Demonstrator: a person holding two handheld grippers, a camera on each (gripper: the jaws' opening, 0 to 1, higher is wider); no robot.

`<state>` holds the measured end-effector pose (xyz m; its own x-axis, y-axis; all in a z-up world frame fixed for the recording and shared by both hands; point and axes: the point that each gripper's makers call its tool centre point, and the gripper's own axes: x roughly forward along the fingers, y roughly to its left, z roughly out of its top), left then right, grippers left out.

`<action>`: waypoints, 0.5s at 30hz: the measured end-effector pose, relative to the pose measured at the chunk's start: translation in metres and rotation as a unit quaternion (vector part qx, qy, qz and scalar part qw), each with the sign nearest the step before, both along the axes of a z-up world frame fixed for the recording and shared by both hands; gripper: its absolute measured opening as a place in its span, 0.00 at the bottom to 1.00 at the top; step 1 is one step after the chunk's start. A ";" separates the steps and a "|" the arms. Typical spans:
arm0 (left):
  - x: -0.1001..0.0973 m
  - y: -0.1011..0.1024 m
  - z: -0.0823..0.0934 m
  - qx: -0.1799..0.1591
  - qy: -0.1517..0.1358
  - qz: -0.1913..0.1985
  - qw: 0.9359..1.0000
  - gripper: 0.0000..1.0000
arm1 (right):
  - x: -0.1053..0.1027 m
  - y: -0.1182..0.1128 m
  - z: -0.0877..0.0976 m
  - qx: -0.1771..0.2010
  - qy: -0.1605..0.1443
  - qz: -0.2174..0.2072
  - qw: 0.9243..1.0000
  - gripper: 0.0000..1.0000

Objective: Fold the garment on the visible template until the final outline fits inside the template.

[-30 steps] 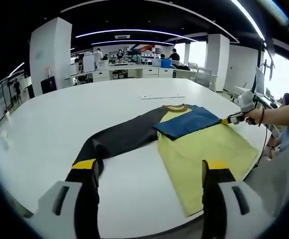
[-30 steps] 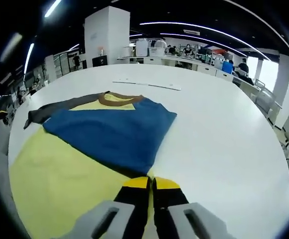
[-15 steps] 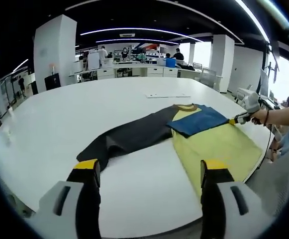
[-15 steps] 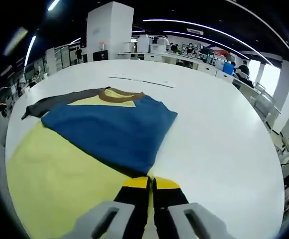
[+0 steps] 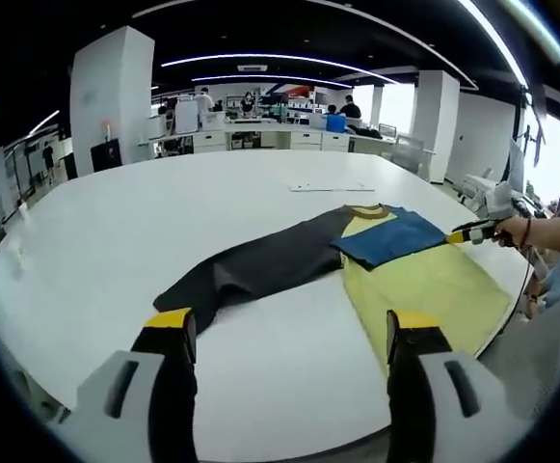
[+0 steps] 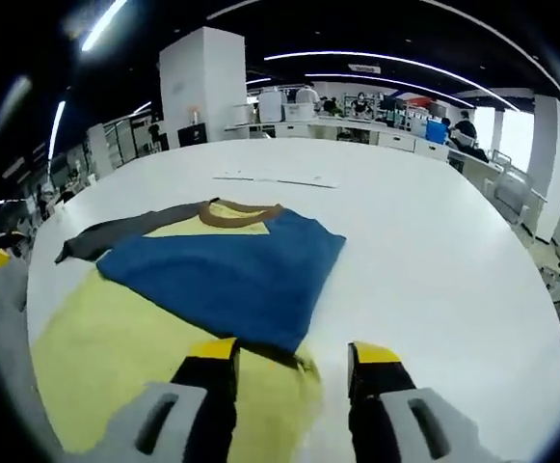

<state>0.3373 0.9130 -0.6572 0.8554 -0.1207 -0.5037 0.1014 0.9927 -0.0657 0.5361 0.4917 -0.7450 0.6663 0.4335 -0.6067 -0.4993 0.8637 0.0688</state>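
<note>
A long-sleeved garment lies on the white round table (image 5: 106, 222). Its yellow body (image 5: 424, 289) reaches the near right edge, and the dark sleeve (image 5: 260, 262) stretches out left. The blue sleeve (image 5: 390, 236) is folded across the chest. My left gripper (image 5: 289, 326) is open over bare table, short of the dark cuff. A hand (image 5: 530, 230) holds my right gripper (image 5: 461, 234) at the blue sleeve's end. In the right gripper view, my right gripper (image 6: 294, 352) stands open with the blue sleeve (image 6: 222, 275) edge and yellow body (image 6: 106, 328) between its jaws. The brown collar (image 6: 236, 209) and dark sleeve (image 6: 116, 231) lie beyond.
A thin flat white strip (image 5: 328, 187) (image 6: 275, 178) lies on the table behind the collar. White pillars (image 5: 111, 106), desks and several people stand at the back of the room. The table edge (image 6: 540, 386) runs close on the right.
My right gripper has opened and let go of the blue sleeve's end, which now lies on the yellow body. The left gripper view has pulled back slightly from the garment.
</note>
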 end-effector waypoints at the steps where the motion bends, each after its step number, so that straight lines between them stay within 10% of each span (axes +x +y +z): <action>1: 0.001 0.002 -0.001 -0.004 0.001 0.004 1.000 0.77 | -0.003 0.004 0.004 0.001 -0.004 0.012 1.000 0.59; 15: 0.023 0.052 0.002 -0.035 -0.016 0.089 0.995 0.69 | -0.057 0.047 0.061 0.060 -0.036 0.121 0.990 0.93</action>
<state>0.3603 0.9650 -0.6552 0.8815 0.0006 -0.4722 -0.0734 0.9880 -0.1357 0.4791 0.5392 -0.6840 0.5735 0.6514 -0.4967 -0.6980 0.7060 0.1199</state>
